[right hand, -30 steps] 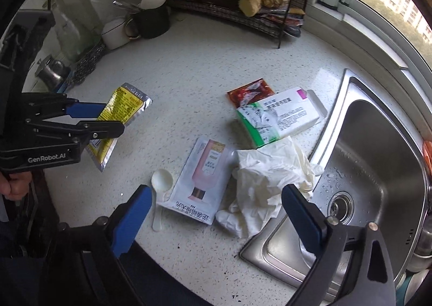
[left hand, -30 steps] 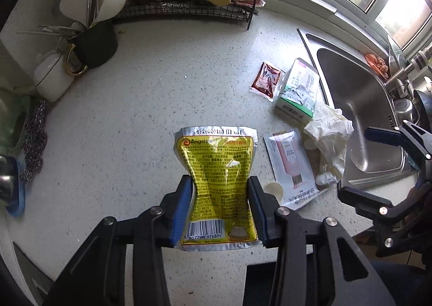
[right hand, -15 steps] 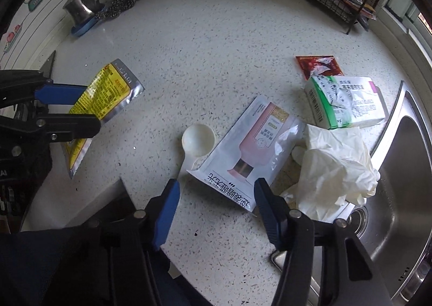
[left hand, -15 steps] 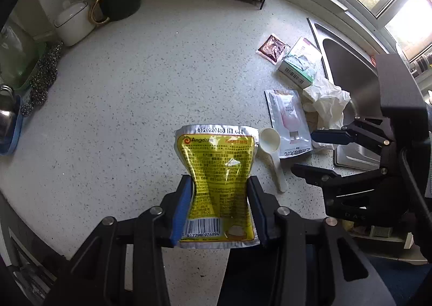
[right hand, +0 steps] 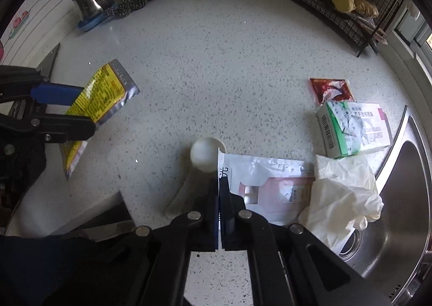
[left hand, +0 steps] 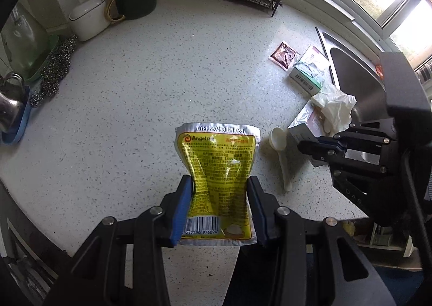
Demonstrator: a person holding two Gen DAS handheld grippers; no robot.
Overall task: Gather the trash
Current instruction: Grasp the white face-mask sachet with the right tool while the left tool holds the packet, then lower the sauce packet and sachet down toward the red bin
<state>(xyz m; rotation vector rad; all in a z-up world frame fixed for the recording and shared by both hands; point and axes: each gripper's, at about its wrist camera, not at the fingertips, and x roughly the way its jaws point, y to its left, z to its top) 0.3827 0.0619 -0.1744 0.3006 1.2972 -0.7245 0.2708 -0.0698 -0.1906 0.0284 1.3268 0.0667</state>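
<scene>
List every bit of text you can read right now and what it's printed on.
"Angel": brand on the yellow packet held by the left gripper.
"917790 976894": under its barcode.
Date code on its silver top seal: too blurred to read.
White sachet pinched by the right gripper, and green-and-white box: print too small.

Speckled countertop (right hand: 216, 68), littered with wrappers (right hand: 330, 90)

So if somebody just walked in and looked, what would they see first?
Probably the shiny yellow packet, pinched in the left gripper and held above the speckled counter. Next, the right gripper, its jaws shut on the edge of the white and pink sachet lying beside the white spoon. Then the crumpled white glove hanging over the edge of the steel sink.
</scene>
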